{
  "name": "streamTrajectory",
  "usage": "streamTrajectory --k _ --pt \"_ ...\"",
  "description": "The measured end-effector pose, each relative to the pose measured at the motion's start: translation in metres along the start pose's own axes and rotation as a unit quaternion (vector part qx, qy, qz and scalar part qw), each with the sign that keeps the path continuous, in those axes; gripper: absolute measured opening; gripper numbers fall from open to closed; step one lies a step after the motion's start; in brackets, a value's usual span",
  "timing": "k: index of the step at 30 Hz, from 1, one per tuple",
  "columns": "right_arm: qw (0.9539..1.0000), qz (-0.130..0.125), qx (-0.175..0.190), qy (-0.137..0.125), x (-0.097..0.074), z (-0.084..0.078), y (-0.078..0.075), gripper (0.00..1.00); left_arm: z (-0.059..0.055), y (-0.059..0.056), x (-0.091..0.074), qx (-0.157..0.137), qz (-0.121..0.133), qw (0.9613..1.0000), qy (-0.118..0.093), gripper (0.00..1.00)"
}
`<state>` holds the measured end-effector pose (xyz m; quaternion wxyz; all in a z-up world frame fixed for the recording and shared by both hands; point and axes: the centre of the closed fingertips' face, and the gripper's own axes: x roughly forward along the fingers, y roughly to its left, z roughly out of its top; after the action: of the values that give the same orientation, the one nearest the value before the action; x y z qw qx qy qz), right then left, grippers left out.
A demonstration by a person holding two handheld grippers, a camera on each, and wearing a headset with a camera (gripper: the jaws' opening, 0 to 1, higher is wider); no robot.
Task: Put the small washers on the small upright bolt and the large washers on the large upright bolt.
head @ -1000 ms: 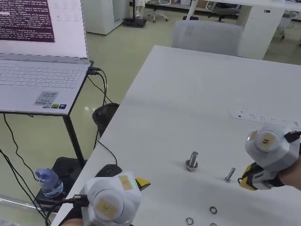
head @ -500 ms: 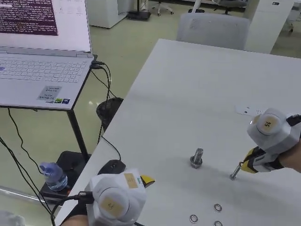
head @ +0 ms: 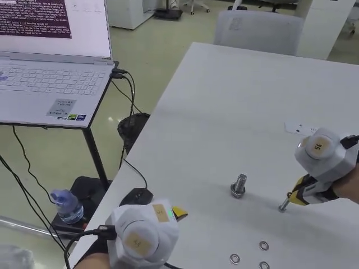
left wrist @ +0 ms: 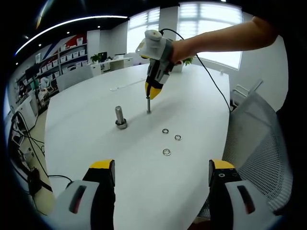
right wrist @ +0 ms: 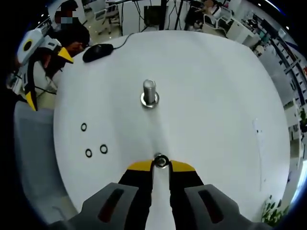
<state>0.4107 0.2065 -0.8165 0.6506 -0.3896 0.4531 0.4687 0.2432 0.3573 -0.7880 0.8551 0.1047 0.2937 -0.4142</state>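
The large bolt [head: 239, 185] [left wrist: 120, 117] [right wrist: 149, 93] stands upright on the white table [head: 224, 112]. To its right stands the thin small bolt [head: 284, 206] [left wrist: 148, 106] [right wrist: 160, 161], upright, with my right gripper [head: 290, 198] [right wrist: 160, 164] shut on its top; this gripper also shows in the left gripper view [left wrist: 152, 93]. Three small washers [head: 263, 245] [left wrist: 165, 131] [right wrist: 88, 153] lie flat on the table nearer me. My left gripper [head: 178, 213] [left wrist: 161, 166] hangs open at the table's near left corner, nothing between its jaws.
A black mouse [head: 137, 197] [right wrist: 98, 51] lies by the table's left edge, near the left gripper. A white power strip [head: 297, 128] lies beyond the right gripper. A laptop [head: 50, 84] sits on a stand to the left, and a grey chair [head: 258, 31] at the far end.
My right gripper has come down to the left onto the small bolt, which it now holds by the top. The left gripper has stayed at the corner; the head camera shifted.
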Motion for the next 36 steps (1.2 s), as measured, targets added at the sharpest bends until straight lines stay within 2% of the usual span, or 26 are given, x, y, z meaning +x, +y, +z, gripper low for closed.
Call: streamTrajectory --k 20,28,36 --pt "0.9997 0.016 -0.008 0.018 0.029 -0.007 0.003 0.13 -0.012 0.002 -0.002 -0.005 -0.007 0.9999 0.013 0.77" --pt "0.9991 0.018 -0.023 0.032 0.046 -0.009 0.003 0.13 -0.012 0.005 -0.007 -0.005 -0.002 0.9999 0.011 0.77" --pt "0.9989 0.02 -0.024 0.036 0.049 -0.009 0.005 0.13 -0.013 0.006 -0.01 -0.008 0.003 0.9999 0.008 0.77"
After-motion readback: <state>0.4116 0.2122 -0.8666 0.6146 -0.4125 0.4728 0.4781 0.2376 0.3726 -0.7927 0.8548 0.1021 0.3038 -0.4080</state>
